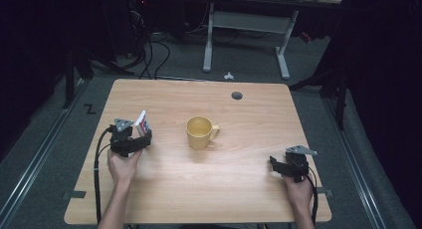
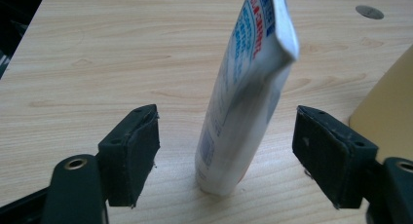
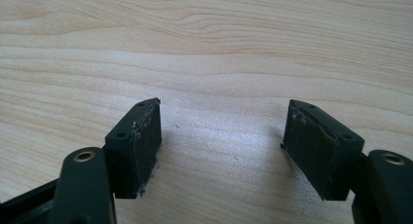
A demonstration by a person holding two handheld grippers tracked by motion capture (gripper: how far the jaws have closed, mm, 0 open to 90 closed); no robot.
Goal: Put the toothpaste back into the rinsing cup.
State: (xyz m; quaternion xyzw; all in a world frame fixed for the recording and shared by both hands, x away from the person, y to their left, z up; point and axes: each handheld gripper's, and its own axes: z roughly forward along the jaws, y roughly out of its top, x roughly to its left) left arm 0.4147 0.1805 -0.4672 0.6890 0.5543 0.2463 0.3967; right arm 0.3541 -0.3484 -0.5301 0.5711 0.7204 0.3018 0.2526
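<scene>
1. Left gripper (image 1: 142, 137), at centre left of the high view: jaws spread wide around a white tube (image 1: 141, 123) with blue and red print, pads clear of it on both sides, nothing grasped.
2. In the left gripper view, same tube (image 2: 243, 97) at frame centre, standing on its lower end on the wooden table (image 2: 97, 53), leaning toward the upper right, crimped flat end uppermost; black pads (image 2: 131, 151) at lower left and lower right, bare wood visible between each pad and the tube.
3. Yellow mug (image 1: 201, 132) at the middle of the high view, upright, handle toward the right of the frame, near the tube but apart from it; yellow edge of it at the right border of the left gripper view.
4. Right gripper (image 1: 275, 164), lower right of the high view, held low over the table, well apart from mug and tube.
5. In the right gripper view, jaws released, set wide, plain wood grain between them.
6. Dark round hole (image 1: 237, 95) in the tabletop, upper centre of the high view.
</scene>
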